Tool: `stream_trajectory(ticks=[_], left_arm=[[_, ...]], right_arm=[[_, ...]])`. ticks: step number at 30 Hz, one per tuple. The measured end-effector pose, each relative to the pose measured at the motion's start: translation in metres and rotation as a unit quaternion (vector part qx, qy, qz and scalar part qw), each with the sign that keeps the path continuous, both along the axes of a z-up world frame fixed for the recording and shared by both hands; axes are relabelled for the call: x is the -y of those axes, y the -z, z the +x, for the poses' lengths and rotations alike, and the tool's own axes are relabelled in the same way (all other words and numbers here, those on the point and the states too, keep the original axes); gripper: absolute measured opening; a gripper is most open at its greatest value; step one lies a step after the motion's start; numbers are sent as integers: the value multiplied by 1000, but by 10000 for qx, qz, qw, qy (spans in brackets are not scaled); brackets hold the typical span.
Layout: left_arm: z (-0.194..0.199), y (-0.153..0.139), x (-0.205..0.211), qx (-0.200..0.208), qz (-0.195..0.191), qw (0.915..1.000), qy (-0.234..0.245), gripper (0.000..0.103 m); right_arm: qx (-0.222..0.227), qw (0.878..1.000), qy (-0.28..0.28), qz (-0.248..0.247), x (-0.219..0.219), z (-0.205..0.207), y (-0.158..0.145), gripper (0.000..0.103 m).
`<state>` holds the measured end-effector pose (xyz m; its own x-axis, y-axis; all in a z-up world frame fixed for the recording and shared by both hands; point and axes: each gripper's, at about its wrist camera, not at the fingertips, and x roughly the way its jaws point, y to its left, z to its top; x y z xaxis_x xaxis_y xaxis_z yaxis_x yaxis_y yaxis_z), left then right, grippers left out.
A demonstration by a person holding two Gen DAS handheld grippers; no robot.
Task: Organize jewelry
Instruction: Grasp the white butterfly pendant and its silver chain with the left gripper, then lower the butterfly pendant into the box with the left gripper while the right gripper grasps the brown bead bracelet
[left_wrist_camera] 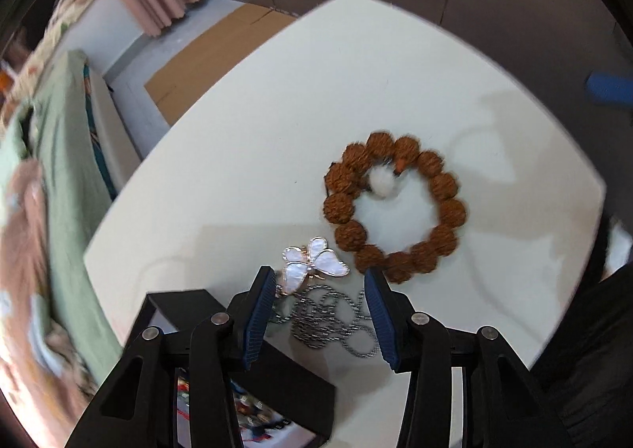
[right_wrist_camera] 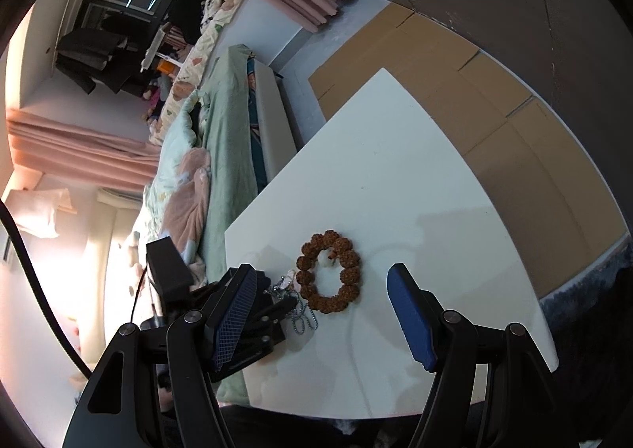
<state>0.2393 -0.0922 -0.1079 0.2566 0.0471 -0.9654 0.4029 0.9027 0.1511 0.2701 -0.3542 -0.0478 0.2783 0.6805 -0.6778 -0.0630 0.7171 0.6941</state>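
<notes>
Your left gripper (left_wrist_camera: 318, 281) hangs low over the near part of the white table (left_wrist_camera: 277, 131), its blue-padded fingers (left_wrist_camera: 259, 313) spread well apart. Between them lies the coiled silver chain (left_wrist_camera: 332, 319) of the necklace, heaped in loops on the table. The butterfly pendant (left_wrist_camera: 310, 266), pale and shell-like with a gold rim, lies just beyond the fingertips, its lower wing just beside the left pad; contact looks possible but the angle does not settle it. Nothing is pinched.

Just right of the pendant lies the brown bead bracelet (left_wrist_camera: 395, 206), a ring of rough round beads flat on the table with a white tuft (left_wrist_camera: 381, 181) inside its far edge. Its nearest beads sit right beside the tip of the right-hand finger of your left gripper. A black box (left_wrist_camera: 289, 380) lies under the left gripper at the table's near edge.

Your right gripper (right_wrist_camera: 322, 285) is held back from the table's near side, fingers (right_wrist_camera: 409, 317) wide open and holding nothing. From its camera the bracelet (right_wrist_camera: 329, 270) lies between and beyond the fingertips, well apart from both pads, with the chain (right_wrist_camera: 300, 315) to its left beside your left gripper's black body (right_wrist_camera: 261, 321). Beyond the table, flattened cardboard (right_wrist_camera: 514, 123) covers the floor and a bed with green bedding (right_wrist_camera: 225, 155) runs along the left.
</notes>
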Motion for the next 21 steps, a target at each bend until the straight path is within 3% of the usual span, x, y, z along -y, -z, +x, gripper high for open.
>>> stream_trajectory(ticks=[9,18,21], left_arm=[[7,11,-8,-404,120,9989,202,48],[22,16,-4,-418,-188,9987,227,48],[26,15,-9,-512,-497,9974,34,41]], right_arm=[[-11,10000,24,54,6,1,0,69],[-23,10000,-50,19,3,0,-3,69],[-30,10000,-70,-19,2,0,-2,69]])
